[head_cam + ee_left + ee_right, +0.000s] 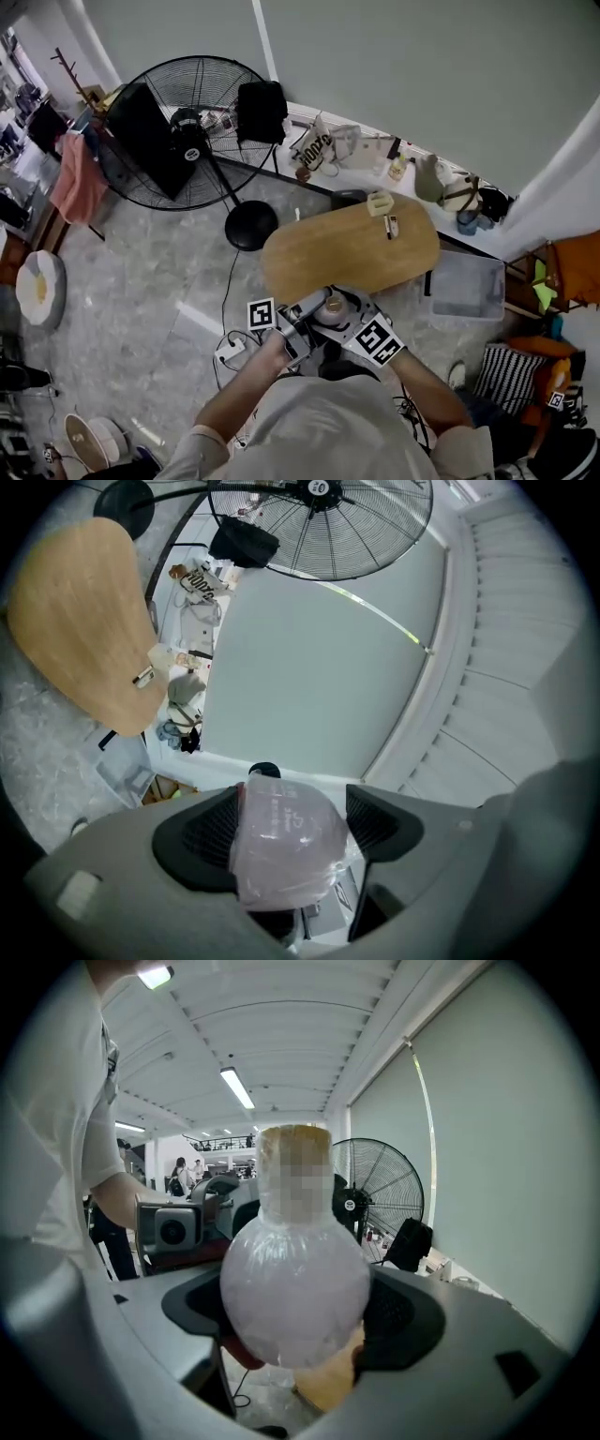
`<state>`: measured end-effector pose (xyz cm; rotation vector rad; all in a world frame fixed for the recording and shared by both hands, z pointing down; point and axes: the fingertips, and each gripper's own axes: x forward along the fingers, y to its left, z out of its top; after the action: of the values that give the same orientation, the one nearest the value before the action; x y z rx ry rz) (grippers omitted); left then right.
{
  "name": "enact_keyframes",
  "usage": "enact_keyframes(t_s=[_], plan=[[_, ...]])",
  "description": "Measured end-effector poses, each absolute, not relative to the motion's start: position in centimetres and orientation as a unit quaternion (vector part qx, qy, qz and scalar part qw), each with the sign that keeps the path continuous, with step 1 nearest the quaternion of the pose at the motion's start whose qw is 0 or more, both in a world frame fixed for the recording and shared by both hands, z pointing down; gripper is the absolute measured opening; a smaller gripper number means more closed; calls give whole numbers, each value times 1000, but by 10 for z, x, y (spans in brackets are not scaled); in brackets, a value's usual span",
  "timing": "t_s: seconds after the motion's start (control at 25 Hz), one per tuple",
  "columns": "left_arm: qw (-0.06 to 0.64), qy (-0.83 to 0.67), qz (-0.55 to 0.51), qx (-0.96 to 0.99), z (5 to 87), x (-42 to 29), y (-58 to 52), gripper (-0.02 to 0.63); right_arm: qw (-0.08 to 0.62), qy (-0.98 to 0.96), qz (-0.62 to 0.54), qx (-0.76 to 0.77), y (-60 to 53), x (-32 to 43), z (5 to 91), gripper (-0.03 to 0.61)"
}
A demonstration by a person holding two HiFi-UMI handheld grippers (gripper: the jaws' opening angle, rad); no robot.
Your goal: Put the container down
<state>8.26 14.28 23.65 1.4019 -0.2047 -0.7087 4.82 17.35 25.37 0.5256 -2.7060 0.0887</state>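
A round, pinkish translucent container (330, 307) with a tan top, wrapped in thin plastic, is held close to the person's chest, above the floor and just short of the near edge of the oval wooden table (319, 253). My left gripper (302, 325) is shut on it from one side; in the left gripper view the container (281, 841) fills the gap between the black pads (208, 839). From the other side my right gripper (352, 323) is shut on it too. The right gripper view shows its bulb (295, 1288) between the pads, with the top partly blurred over.
On the table's far end stand a small cream object (380, 202) and a small dark item (391, 226). A big floor fan (187, 131) stands to the left. A clear plastic bin (466, 284) sits right of the table, and a power strip (228, 350) lies on the floor.
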Motion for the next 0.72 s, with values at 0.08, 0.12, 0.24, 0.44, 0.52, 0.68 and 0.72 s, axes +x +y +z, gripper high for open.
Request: enact_keyframes(t_s=[0.08,0.12,0.24,0.44,0.52,0.68,0.72], plan=[[705,-99,-322,625,241,89,122,356,193,-964,37,180,153,55,258,397],[705,-102,-323,623,243,92,113,356,194,-964,40,177,145,58,259,397],[704,-106,-323,623,248,97,92,356,194,-964,42,174,124,63,263,397],[702,-108,-318,628,254,100,74,356,185,-966,36,175,106,66,269,396],[705,-108,-318,624,259,100,67,356,182,-967,40,176,99,66,274,396],[714,-104,-321,613,276,94,46,356,184,-965,55,178,78,60,291,396],[719,-103,-321,608,281,92,40,356,185,-965,61,177,72,58,296,396]])
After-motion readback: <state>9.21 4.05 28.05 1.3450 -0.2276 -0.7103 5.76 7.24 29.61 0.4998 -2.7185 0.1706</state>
